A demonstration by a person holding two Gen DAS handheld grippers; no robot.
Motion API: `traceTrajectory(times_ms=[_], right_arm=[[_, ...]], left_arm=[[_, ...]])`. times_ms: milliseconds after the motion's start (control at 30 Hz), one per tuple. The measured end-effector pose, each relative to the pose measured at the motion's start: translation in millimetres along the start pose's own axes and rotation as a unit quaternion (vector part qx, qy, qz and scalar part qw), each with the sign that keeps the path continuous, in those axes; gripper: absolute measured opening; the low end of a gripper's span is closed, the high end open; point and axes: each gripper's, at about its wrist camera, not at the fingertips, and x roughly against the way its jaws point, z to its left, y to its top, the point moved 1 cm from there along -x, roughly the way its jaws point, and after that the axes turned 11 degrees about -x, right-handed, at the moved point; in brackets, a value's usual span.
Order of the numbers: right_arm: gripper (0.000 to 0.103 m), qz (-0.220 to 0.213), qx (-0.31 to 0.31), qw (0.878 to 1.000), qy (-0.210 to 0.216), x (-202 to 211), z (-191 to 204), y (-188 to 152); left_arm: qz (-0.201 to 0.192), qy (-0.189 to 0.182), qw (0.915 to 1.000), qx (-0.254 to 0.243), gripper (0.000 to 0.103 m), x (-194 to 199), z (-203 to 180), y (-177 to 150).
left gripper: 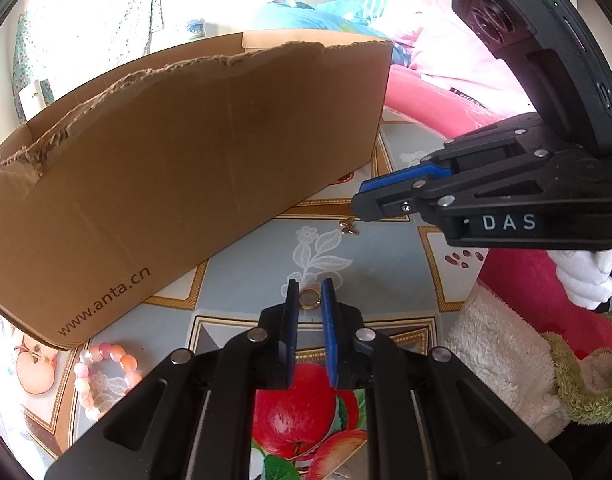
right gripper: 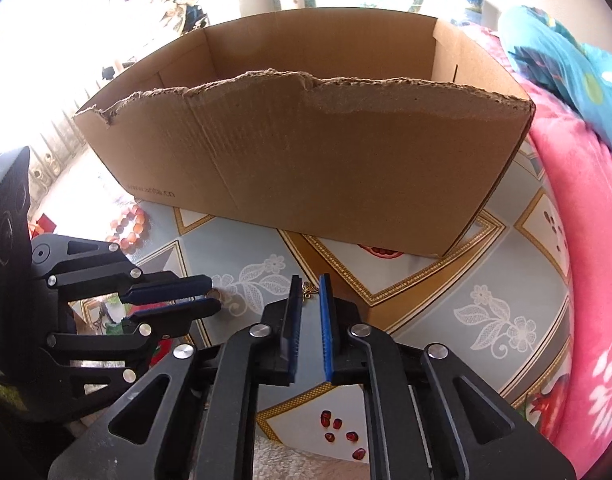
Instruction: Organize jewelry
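Note:
A small gold ring (left gripper: 309, 300) sits pinched between the blue pads of my left gripper (left gripper: 309, 283), just above the patterned tablecloth. The right wrist view shows the same gripper (right gripper: 214, 293) from the side, tips closed around the ring. A tiny gold charm (left gripper: 349, 228) lies on the cloth near the cardboard box (left gripper: 186, 160). My right gripper (right gripper: 310, 277) hovers over the charm (right gripper: 309, 289) with a narrow gap between its pads, which do not touch it. In the left wrist view the right gripper (left gripper: 359, 196) comes in from the right. A pink and orange bead bracelet (left gripper: 106, 349) lies at the box's left corner.
The open box (right gripper: 306, 160) with a torn rim fills the back of the table. A pink blanket (right gripper: 585, 240) borders the right side. A white towel (left gripper: 493, 356) and a green one lie at the near right. A white-gloved hand (left gripper: 585, 280) holds the right gripper.

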Motion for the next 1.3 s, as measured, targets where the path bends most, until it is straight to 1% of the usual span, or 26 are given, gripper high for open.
traceTrajectory(times_ms=[133, 200, 533, 567, 600, 733, 900, 1067, 1200, 1300], right_arm=[[0.018, 0.017, 0.044, 0.999, 0.001, -11, 4, 1], [0.021, 0.019, 0.072, 0.997, 0.003, -13, 7, 1], [0.021, 0.042, 0.176, 0.983, 0.014, -21, 26, 3], [0.018, 0.047, 0.177, 0.983, 0.019, -24, 32, 6], [0.012, 0.054, 0.175, 0.983, 0.025, -25, 32, 7], [0.011, 0.055, 0.179, 0.982, 0.023, -26, 36, 8], [0.011, 0.053, 0.164, 0.985, 0.027, -27, 38, 7], [0.011, 0.048, 0.153, 0.987, 0.031, -20, 20, 10], [0.011, 0.038, 0.140, 0.989, 0.034, -10, 16, 13], [0.011, 0.030, 0.126, 0.991, 0.039, -1, 13, 15]], left_arm=[[0.000, 0.001, 1.0000, 0.005, 0.011, 0, -2, 0], [0.000, 0.003, 1.0000, 0.006, 0.011, 0, -2, 1], [0.000, -0.001, 1.0000, 0.007, 0.011, 0, 0, -1], [0.000, -0.001, 1.0000, 0.007, 0.011, -1, 0, -1], [0.000, -0.001, 1.0000, 0.008, 0.011, -1, 0, -1], [-0.001, -0.001, 0.9999, 0.012, 0.011, 0, 1, -1], [0.000, 0.000, 1.0000, 0.009, 0.011, 0, 0, -1], [0.001, 0.001, 1.0000, 0.008, 0.011, 0, -2, 0], [0.000, 0.003, 1.0000, 0.009, 0.010, 0, -3, 0], [-0.002, 0.005, 0.9999, 0.010, 0.008, 1, -3, 0]])
